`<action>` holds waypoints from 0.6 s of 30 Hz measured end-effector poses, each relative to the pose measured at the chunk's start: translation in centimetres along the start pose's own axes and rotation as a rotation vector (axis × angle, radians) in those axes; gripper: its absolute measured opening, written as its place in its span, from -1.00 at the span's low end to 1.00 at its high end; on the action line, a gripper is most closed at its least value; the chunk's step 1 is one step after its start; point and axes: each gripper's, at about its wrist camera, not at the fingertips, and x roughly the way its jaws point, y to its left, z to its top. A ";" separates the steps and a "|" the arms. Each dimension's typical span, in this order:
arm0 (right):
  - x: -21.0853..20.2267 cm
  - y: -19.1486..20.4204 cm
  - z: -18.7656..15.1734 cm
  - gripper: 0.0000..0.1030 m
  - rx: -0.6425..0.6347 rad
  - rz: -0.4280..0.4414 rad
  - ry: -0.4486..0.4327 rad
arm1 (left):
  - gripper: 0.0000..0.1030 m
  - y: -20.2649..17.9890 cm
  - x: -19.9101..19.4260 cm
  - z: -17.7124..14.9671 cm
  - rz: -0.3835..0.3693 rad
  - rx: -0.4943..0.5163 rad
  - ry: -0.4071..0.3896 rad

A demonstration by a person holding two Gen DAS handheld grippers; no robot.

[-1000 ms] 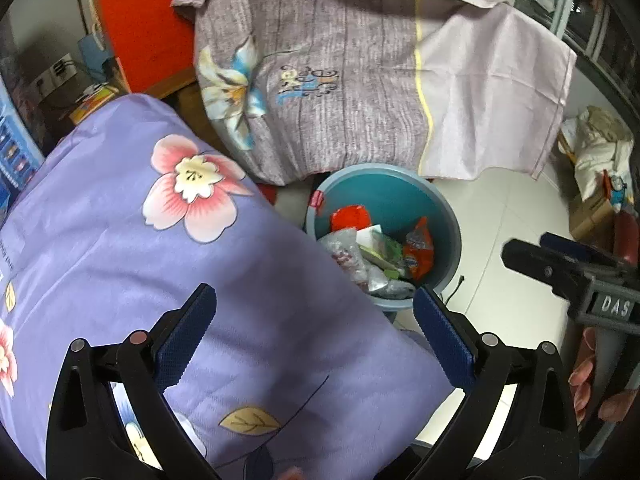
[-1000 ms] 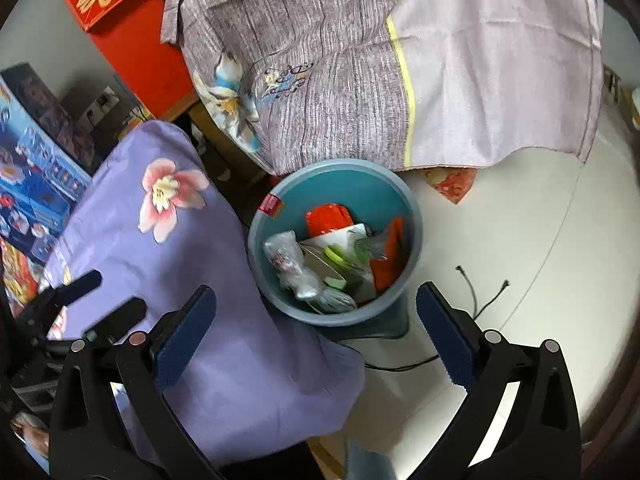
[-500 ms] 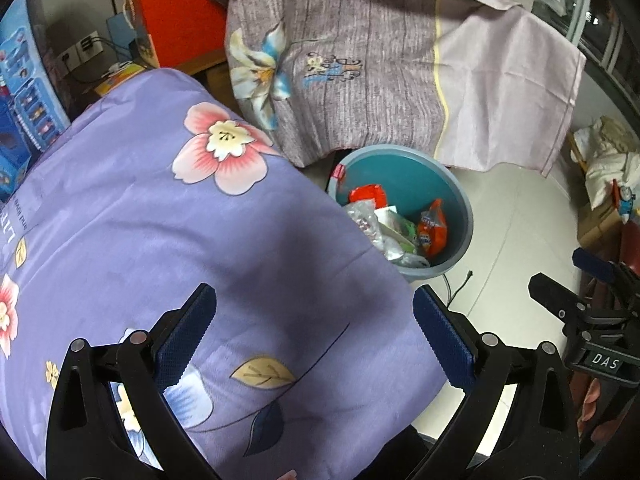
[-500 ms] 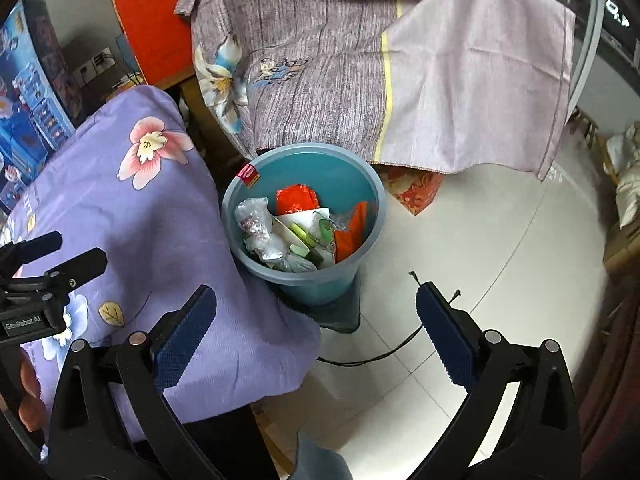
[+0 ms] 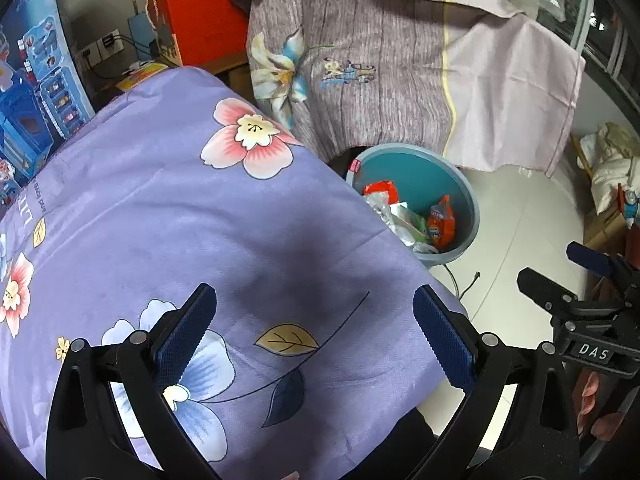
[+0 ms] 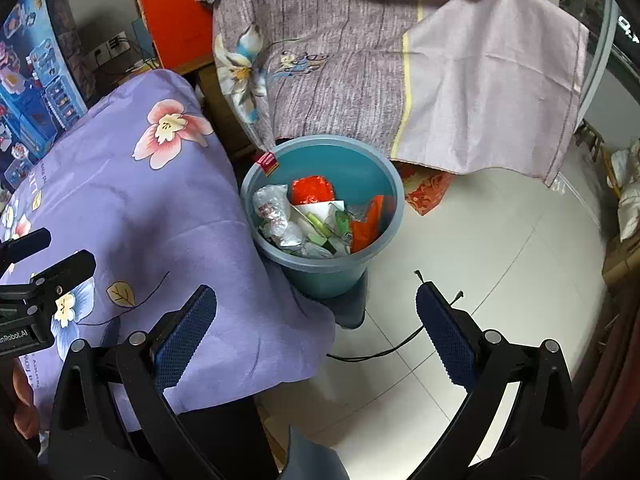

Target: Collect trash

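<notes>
Teal plastic forms the trash bin (image 6: 320,216), which stands on the white tiled floor (image 6: 480,280), at 12 o'clock from our right gripper (image 6: 316,336) and at 2 o'clock from our left gripper (image 5: 314,336). Its contents include a red wrapper (image 6: 312,189), clear plastic bags (image 6: 274,212), white paper and an orange packet (image 6: 368,226). We hold both grippers with fingers spread wide and nothing between the blue pads (image 6: 186,336). Purple floral cloth (image 5: 180,220) lies under the left gripper and reaches the bin rim at 9 o'clock. Grey floral fabric (image 6: 340,60) hangs behind the bin at 12 o'clock. A black cable (image 6: 384,350) crosses the tiles ahead of the right gripper, at 1 o'clock
</notes>
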 end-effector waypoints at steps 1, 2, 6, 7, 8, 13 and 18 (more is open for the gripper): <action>0.0 0.1 0.0 0.87 -0.001 0.002 0.001 | 0.92 0.0 0.0 0.0 -0.001 -0.001 -0.001; 0.0 0.1 0.0 0.87 -0.002 0.001 0.001 | 0.92 0.0 0.0 0.0 -0.002 -0.001 0.000; 0.0 0.1 0.0 0.87 -0.002 -0.003 0.005 | 0.92 0.0 -0.1 0.1 0.003 0.001 0.001; 0.1 0.1 0.0 0.87 -0.002 -0.003 0.006 | 0.92 -0.1 -0.1 0.1 0.009 0.001 0.001; 0.1 0.0 0.0 0.87 -0.002 -0.001 0.008 | 0.92 0.0 -0.1 0.1 0.011 0.000 -0.002; 0.4 -0.1 0.2 0.87 0.000 0.001 0.013 | 0.92 -0.1 0.2 0.1 0.015 -0.001 0.007; 0.6 -0.1 0.2 0.87 0.002 -0.001 0.021 | 0.92 0.3 0.8 0.1 -0.008 -0.018 0.013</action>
